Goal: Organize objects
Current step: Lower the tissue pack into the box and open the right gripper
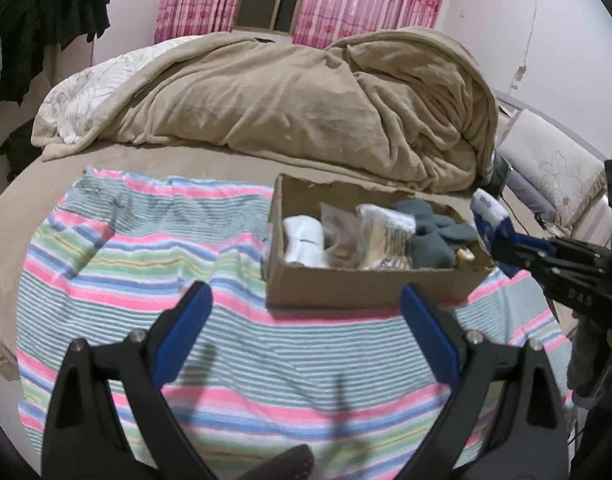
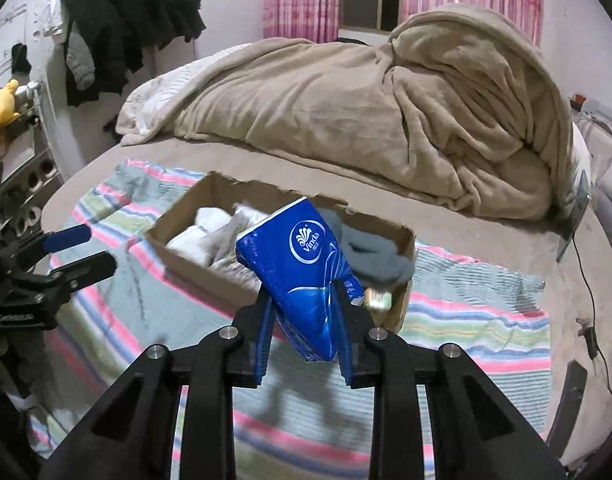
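The cardboard box (image 2: 234,284) on the bed already holds socks and packets, so most looks sorted. The right tongs (image 2: 304,328) grip a blue tissue pack (image 2: 298,264) just above the box, not yet dropped in; the left tongs (image 1: 306,316) hang spread and empty beside the box.

— Carrier?
— Bed (image 1: 234,162), tan sheet.
— Lying directly on it?
— Striped cloth (image 1: 146,248) spread over the near half; rumpled beige blanket (image 1: 306,92) heaped along the far edge; a dark cable (image 2: 589,280) trailing near the right edge.
— On the cloth?
— Cardboard box (image 1: 345,284), toward its right side, open.
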The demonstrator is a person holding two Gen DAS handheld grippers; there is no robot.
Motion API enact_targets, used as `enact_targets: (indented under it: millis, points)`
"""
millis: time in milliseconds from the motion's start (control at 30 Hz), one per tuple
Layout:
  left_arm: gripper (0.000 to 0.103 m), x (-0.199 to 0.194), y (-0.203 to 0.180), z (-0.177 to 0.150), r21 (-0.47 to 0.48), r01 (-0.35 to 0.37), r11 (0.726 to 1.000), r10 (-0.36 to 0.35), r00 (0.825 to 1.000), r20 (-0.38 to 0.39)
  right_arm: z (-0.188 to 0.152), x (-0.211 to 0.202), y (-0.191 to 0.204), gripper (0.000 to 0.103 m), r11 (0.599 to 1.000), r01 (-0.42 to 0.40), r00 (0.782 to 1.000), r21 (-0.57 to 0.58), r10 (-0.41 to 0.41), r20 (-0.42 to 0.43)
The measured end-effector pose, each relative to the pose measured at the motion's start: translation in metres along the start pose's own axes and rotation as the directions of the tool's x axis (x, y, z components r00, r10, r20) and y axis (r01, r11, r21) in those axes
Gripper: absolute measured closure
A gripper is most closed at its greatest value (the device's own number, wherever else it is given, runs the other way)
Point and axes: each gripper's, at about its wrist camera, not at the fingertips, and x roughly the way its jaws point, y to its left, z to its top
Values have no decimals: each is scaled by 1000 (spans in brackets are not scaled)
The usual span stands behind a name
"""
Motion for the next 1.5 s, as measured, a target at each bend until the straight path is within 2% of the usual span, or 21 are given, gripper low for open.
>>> enact_targets:
  millis: [100, 200, 433, 533, 567, 633, 700, 767, 900, 1500]
  points:
    - [7, 11, 4, -2, -14, 0, 1000, 0, 1000, -27, 6, 15, -3, 74, 999, 36, 999, -13, -36, -11]
    - [7, 15, 5, -1, -21, 11, 1000, -12, 1000, -22, 7, 33, -3, 74, 998, 61, 998, -29, -62, -33]
    - [7, 29, 5, 3, -29, 17, 999, -18, 998, -52, -5, 62, 1, 74, 998, 54, 995, -32, -57, -83]
    - [7, 30, 3, 3, -22, 10, 1000, -11, 998, -54, -8, 60, 0, 71, 999, 42, 996, -19, -44, -81]
    - [7, 31, 2, 2, -21, 6, 1000, -7, 998, -57, -8, 59, -1, 67, 999, 37, 996, -17, -38, -82]
    - [7, 31, 2, 2, -21, 0, 1000, -1, 998, -59, -10, 53, -2, 59, 1000, 18, 998, -4, -18, -65]
    - [7, 30, 2, 2, -20, -8, 1000, 6, 998, -58, -9, 45, -3, 41, 1000, 2, 999, 8, -2, -39]
    - [7, 25, 1, 1, -16, -19, 1000, 18, 998, -52, -9, 34, -2, 35, 1000, -17, 1000, 13, 18, -9]
    - [7, 14, -1, -2, -11, -34, 999, 33, 999, -40, -10, 17, 1, 35, 999, -29, 999, 14, 29, 25]
    - [7, -63, -42, -21, 25, -16, 1000, 16, 1000, 22, -37, -57, 15, 32, 996, -36, 999, 85, 33, 38]
